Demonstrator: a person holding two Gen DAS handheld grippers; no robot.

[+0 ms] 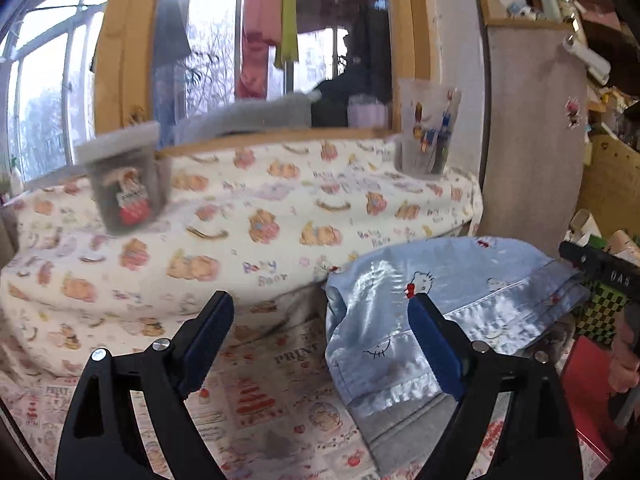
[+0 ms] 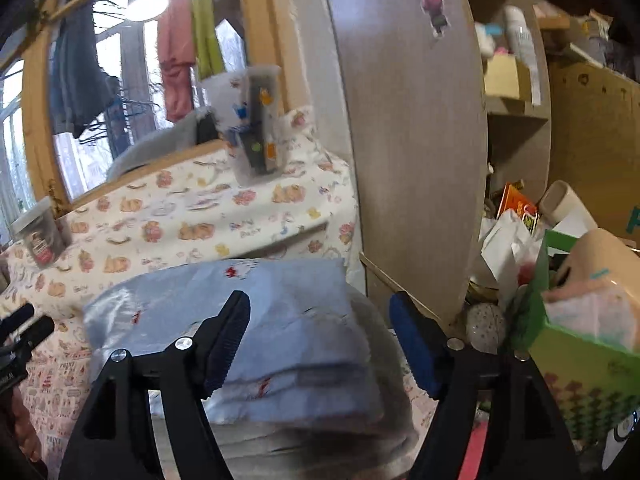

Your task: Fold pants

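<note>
Black jaws with blue pads stand spread on the left gripper (image 1: 320, 312), nothing between them; the right gripper (image 2: 320, 312) is likewise agape and grips nothing. Just beyond lie the pants (image 1: 432, 304), glossy pale-blue satin with cartoon cat prints, folded into a thick pad on a pink-printed sheet (image 1: 256, 396). Behind rises a cushion-like mound under a cream bear-print cover (image 1: 240, 216), carrying a dark lidded jar (image 1: 124, 184) and a translucent cup (image 1: 428, 132), both blurred. A grey wood-grain panel (image 2: 412, 152) stands to the right, cluttered shelves past it. Farthest, a wooden-framed window (image 1: 124, 40) shows hanging laundry, overexposed.
</note>
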